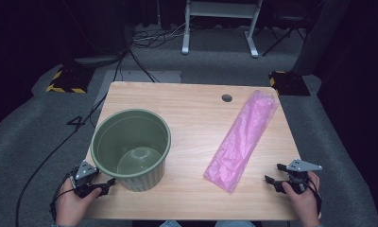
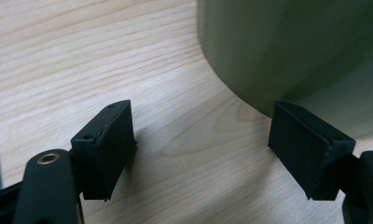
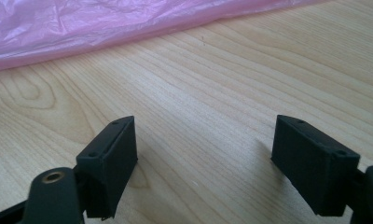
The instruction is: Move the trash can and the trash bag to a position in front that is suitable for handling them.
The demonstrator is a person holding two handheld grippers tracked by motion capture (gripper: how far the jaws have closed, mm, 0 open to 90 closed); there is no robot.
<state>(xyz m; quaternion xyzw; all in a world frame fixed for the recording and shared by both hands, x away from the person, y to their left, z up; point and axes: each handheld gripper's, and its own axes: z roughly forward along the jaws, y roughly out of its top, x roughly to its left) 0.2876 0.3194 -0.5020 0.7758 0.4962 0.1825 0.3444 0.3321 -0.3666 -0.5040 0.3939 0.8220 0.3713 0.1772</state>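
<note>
Both tools rest at the table's [image 1: 196, 101] near edge, jaws apart and empty. Left tool [image 1: 93, 184] sits just beside the green bin [image 1: 130, 146], placed to steady it. Right tool [image 1: 282, 179] faces the folded pink bag [image 1: 241, 139], which lies flat nearby, likely the liner to be picked up.

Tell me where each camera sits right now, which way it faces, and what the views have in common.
High view: above the person's side, looking forward and down on the table; both hands, left gripper and right gripper show.
Left gripper view: on the left gripper, looking along its open jaws at the green bin.
Right gripper view: on the right gripper, jaws open, facing the pink plastic bag.
Shared: the high view also shows the bin and the bag.
</note>
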